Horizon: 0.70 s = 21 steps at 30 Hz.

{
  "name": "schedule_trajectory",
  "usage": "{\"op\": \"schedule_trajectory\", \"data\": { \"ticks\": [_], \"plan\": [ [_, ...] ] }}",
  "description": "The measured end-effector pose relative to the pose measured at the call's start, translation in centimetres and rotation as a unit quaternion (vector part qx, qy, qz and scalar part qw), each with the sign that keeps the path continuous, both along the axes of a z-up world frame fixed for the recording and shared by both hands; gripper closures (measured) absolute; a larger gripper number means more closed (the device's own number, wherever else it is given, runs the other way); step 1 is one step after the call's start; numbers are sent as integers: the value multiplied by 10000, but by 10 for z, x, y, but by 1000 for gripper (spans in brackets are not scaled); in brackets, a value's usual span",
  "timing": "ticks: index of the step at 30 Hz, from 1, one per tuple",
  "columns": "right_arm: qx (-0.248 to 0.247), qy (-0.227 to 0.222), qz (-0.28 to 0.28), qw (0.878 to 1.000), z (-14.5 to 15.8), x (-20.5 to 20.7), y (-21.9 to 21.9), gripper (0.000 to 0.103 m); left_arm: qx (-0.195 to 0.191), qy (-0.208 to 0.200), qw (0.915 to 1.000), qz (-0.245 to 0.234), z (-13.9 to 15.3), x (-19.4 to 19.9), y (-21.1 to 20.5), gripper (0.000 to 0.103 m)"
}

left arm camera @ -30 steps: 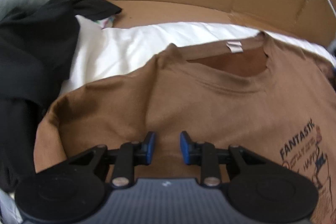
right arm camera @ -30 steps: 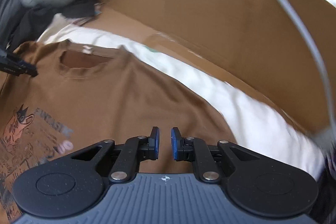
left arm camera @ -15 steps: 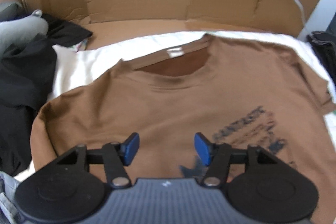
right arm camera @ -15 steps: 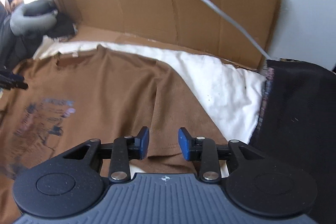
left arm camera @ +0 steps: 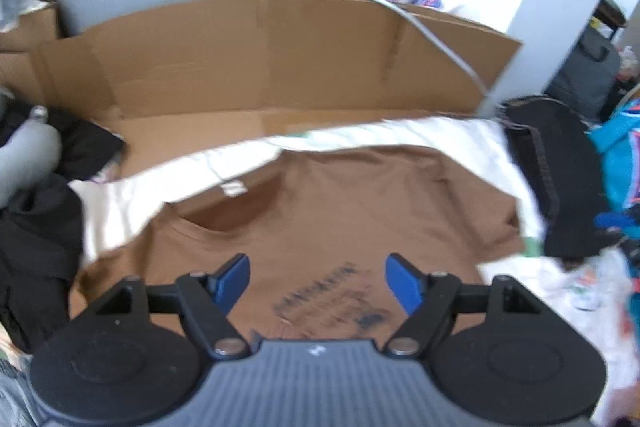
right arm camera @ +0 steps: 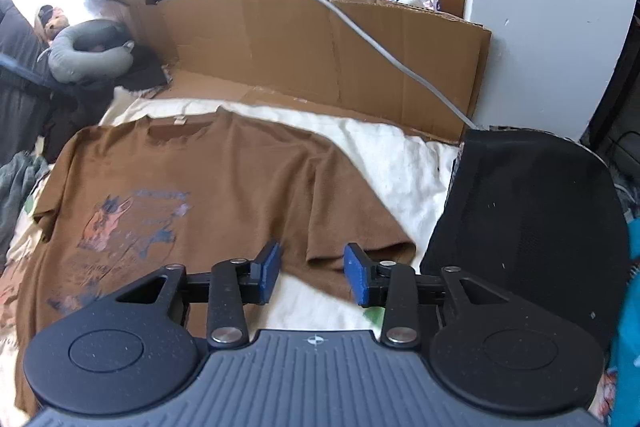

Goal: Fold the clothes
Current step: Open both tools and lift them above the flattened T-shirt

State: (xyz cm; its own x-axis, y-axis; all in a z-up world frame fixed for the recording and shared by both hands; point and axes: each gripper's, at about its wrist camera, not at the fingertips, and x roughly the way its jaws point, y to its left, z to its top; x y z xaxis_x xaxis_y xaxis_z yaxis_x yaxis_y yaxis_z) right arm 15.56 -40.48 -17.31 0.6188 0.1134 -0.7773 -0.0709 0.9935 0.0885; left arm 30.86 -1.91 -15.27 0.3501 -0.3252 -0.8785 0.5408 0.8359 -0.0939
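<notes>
Fingers on both our grippers stand apart and hold nothing: the left gripper point(left arm camera: 317, 281) hangs above the chest print of the brown T-shirt point(right arm camera: 224, 187), the right gripper point(right arm camera: 311, 273) just above the hem of that shirt's sleeve point(right arm camera: 360, 227). We see the shirt lying flat and face up on a white sheet point(right arm camera: 400, 167), collar point(right arm camera: 178, 131) toward the cardboard wall point(right arm camera: 320, 39) behind it, so its long axis runs from that wall back toward us. Our right gripper is the nearer one to a graspable edge; the sleeve hem lies just ahead of and between its fingers, and we judge a fold would start there. Our left gripper faces only open cloth. The shirt's bottom hem is cut off beneath both gripper bodies, the left view is blurred, and the print's wording cannot be read.
</notes>
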Motion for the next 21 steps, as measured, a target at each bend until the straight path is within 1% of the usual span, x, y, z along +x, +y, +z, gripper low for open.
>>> {"op": "schedule_trajectory", "data": {
  "ticks": [1,4,5,8,11,13,14,16,18,21],
  "plan": [
    [-10,-9,-21,10000,6,-5,2,57,18,24,10000,-30,9,-1,-6,26],
    [128,-60,-168,9998,27,-17,3,51,10,290,9996,52,32,0,-19,26],
    [157,-61,-226,9996,32,-20,3,49,32,303,9995,51,39,0,-23,26],
    [213,-124,-317,9992,47,-23,0,46,120,86,9999,-38,64,-3,-41,26],
    [346,-317,-455,9979,54,-26,-5,40,231,-26,9996,-163,78,-2,-64,26],
    [468,-416,-499,9968,53,-27,-9,40,374,-58,9991,-198,83,-2,-83,26],
    [532,-456,-501,9963,51,-27,-10,39,380,-81,9990,-222,85,-1,-91,26],
    [573,-516,-484,9958,45,-25,-12,39,310,-113,9991,-254,87,3,-108,26],
    [542,-577,-545,9954,34,-23,-14,39,241,-79,9995,-190,84,9,-123,27],
    [605,-645,-749,9933,15,-20,-18,39,69,152,9997,-179,74,21,-140,29]
  ]
}}
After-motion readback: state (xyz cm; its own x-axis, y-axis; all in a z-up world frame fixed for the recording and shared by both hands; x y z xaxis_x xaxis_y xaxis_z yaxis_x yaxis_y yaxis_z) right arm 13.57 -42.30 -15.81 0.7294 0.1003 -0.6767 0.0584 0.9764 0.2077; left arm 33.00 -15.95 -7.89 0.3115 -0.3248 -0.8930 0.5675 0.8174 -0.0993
